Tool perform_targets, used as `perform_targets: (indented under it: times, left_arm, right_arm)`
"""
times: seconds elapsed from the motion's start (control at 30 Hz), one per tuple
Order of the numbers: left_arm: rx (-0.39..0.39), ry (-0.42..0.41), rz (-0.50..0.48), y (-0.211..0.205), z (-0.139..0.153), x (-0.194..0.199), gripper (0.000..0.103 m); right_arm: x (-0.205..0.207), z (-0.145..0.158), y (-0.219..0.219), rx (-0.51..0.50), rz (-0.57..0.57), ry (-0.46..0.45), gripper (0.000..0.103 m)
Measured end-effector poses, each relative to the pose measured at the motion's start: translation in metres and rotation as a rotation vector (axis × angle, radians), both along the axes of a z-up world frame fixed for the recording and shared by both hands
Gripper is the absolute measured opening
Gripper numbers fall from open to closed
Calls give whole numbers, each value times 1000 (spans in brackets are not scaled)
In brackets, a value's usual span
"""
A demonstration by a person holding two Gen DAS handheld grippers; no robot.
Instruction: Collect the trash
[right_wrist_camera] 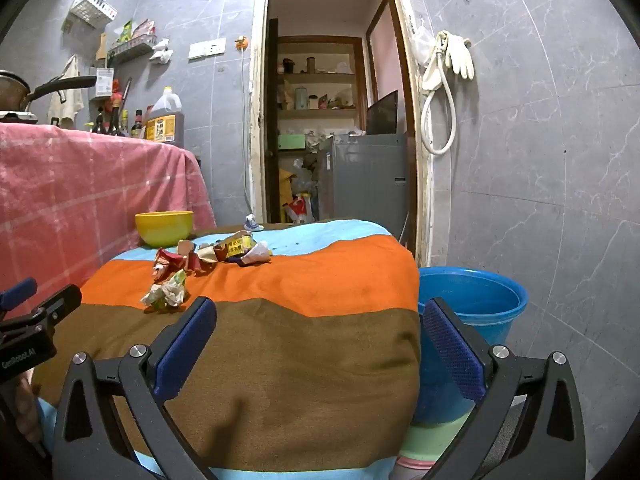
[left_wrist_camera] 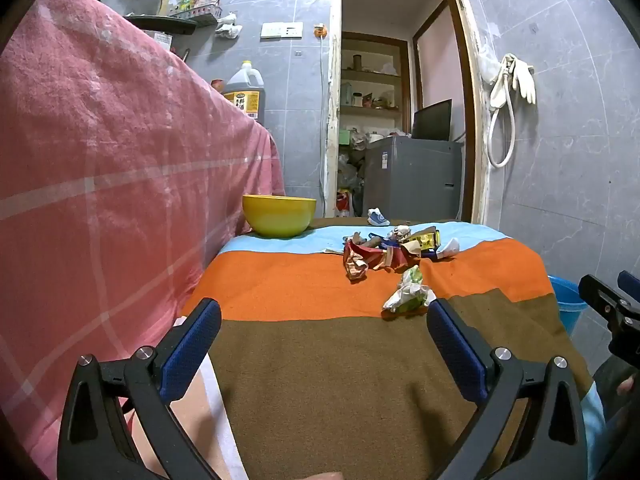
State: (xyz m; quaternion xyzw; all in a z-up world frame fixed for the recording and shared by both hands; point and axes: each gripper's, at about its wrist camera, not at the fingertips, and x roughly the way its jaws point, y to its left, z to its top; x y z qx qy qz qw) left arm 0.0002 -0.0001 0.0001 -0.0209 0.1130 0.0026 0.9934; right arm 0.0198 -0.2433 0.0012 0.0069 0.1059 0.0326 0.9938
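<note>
We hold both claws wide apart and empty over the striped cloth (left_wrist_camera: pixel 320 380), the left gripper (left_wrist_camera: pixel 324 344) low in its frame and the right gripper (right_wrist_camera: pixel 320 344) the same in its own, neither touching anything yet. The step in hand, as we judge it, is the first pick, and the sensible target is the loose crumpled wrapper (left_wrist_camera: pixel 406 292), white and green, which sits just above centre in the left view, apart from the rest and nearest the left claw. To do it well we should bring the open jaws down so one pad passes each side of the wad, close gently until the paper gives, and lift straight up (thin wrappers slip if pinched at an edge). The main trash pile (right_wrist_camera: pixel 212 258) lies beyond it, upper centre-left in the right view: red, yellow and white scraps, crushed and tangled together near the yellow bowl (right_wrist_camera: pixel 164 228). The blue bucket (right_wrist_camera: pixel 472 304), at centre right beside the table, looks the likely place to drop things, though we cannot be sure.
</note>
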Motion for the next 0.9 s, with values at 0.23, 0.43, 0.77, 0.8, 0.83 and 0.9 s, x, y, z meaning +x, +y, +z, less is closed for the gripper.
perform_targets:
  times: [0.23,0.43,0.77,0.8,0.83,0.9]
  left_arm:
    - [-7,1,-7,1,-1,3,101]
    - [-3,-3,-4,0,0,2,101]
    - [-3,-5,-6,1,0,2,101]
    - [-3,-5,-6,1,0,2,101]
    - [-4,-5,-5,1,0,2,101]
    - [-5,-5,-6,1,0,2,101]
  right_arm:
    - [0,0,-1,2,0,0,103]
    - [0,0,1,-3,1,-1,103]
    - [0,-1,1,-3,0,1,103]
    - [0,-1,1,-3,-1,1,103]
    - [0,-1,1,-2,-1,0,103]
    - [0,-1,1,-2,-1,0,103]
